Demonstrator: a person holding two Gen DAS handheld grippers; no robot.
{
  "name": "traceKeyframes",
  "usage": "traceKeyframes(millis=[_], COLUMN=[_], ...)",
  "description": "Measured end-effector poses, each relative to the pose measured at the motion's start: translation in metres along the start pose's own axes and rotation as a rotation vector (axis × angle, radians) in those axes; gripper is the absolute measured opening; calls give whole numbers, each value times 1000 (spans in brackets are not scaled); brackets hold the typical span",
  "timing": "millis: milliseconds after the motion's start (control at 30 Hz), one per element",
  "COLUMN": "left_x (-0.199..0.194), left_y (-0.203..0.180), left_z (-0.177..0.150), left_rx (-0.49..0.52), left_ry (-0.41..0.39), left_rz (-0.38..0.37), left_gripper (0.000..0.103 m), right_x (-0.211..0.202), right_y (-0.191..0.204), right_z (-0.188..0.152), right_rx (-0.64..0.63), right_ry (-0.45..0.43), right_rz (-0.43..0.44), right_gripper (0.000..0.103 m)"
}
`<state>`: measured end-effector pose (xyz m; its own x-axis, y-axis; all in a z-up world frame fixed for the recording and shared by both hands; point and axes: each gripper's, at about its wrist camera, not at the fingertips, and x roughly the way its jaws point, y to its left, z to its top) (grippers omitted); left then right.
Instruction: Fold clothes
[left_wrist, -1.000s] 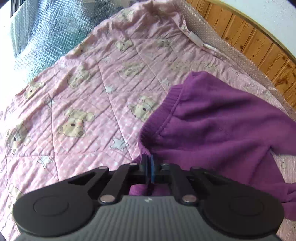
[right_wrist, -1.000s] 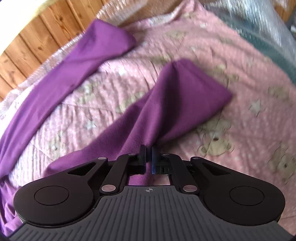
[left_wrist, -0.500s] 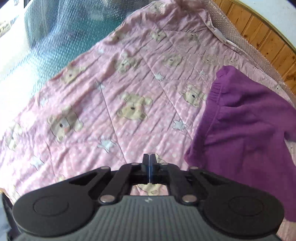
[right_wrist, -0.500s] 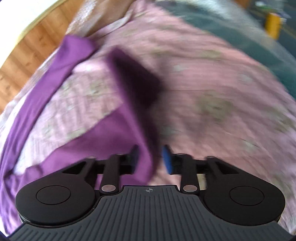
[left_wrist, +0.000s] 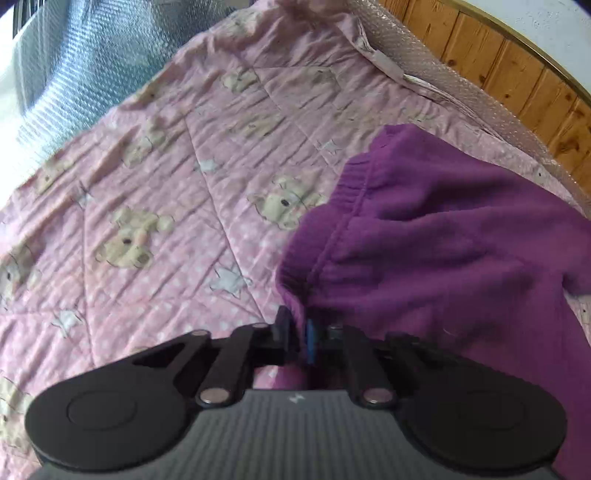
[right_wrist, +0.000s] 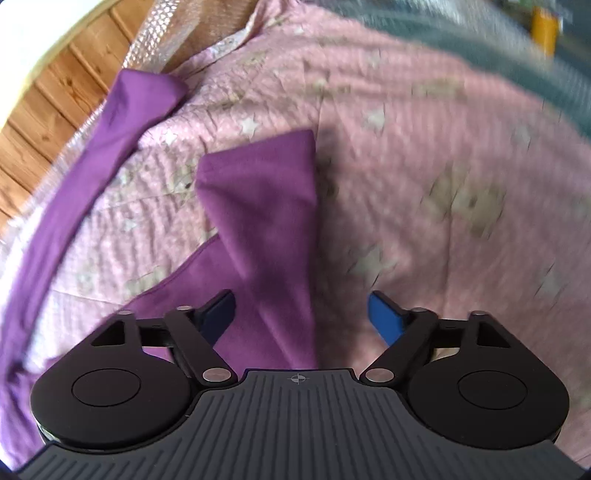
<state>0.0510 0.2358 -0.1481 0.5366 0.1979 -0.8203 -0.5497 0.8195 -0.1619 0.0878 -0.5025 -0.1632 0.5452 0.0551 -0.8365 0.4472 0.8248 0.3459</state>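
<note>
On the pink bear quilt (left_wrist: 155, 192) lies purple fleece trousers (left_wrist: 443, 243), ribbed waistband pinched in the clenched left gripper (left_wrist: 298, 334), one leg between the right gripper (right_wrist: 301, 314)'s just-opening jaws, pads untouching.

I see the purple fleece trousers (left_wrist: 443, 251) lying on the pink bear-print quilt (left_wrist: 166, 184) spread over the bed. Their waistband sits right of my left view; the wooden panelled wall (left_wrist: 517, 74) runs behind.
</note>
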Motion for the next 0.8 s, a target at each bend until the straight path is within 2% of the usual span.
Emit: traceKeyframes(millis=[67, 133, 200, 300, 333, 367, 400, 433, 467, 567, 667, 733, 800], left_x=[-24, -34, -33, -22, -20, -19, -18, -19, -21, -27, -25, -15, -1], left_y=[11, 31, 37, 30, 26, 22, 19, 19, 20, 24, 28, 29, 29], left_z=[14, 25, 28, 32, 33, 35, 37, 39, 41, 44, 38, 27, 15], left_rx=[-33, -72, -33, 25, 38, 50, 54, 55, 56, 68, 96, 122, 150], left_ry=[-47, -38, -17, 23, 27, 27, 25, 21, 18, 22, 53, 91, 131], left_rz=[-2, -5, 20, 71, 83, 95, 103, 103, 101, 94, 93, 106, 125], left_gripper=[8, 8, 8, 8, 8, 8, 8, 8, 8, 8, 8, 8, 9], right_x=[-2, -6, -3, 19, 26, 33, 37, 37, 32, -9, -42, -37, -23], right_y=[-3, -6, -10, -12, -12, -12, -11, -10, -7, -10, -31, -49, -66], right_z=[1, 7, 17, 35, 40, 44, 50, 55, 58, 59, 49, 38, 28], right_rx=[4, 12, 27, 39, 38, 38, 31, 17, 4, 17, 57, 27, 7], right_ry=[-28, -73, -103, -94, -87, -79, -71, -67, -83, -193, -225, -157, -52], right_rz=[64, 88, 84, 64, 63, 68, 80, 95, 87, 58, -63, -191, -292], right_gripper=[73, 75, 77, 73, 64, 60, 39, 7, 0, 0, 0, 0, 0])
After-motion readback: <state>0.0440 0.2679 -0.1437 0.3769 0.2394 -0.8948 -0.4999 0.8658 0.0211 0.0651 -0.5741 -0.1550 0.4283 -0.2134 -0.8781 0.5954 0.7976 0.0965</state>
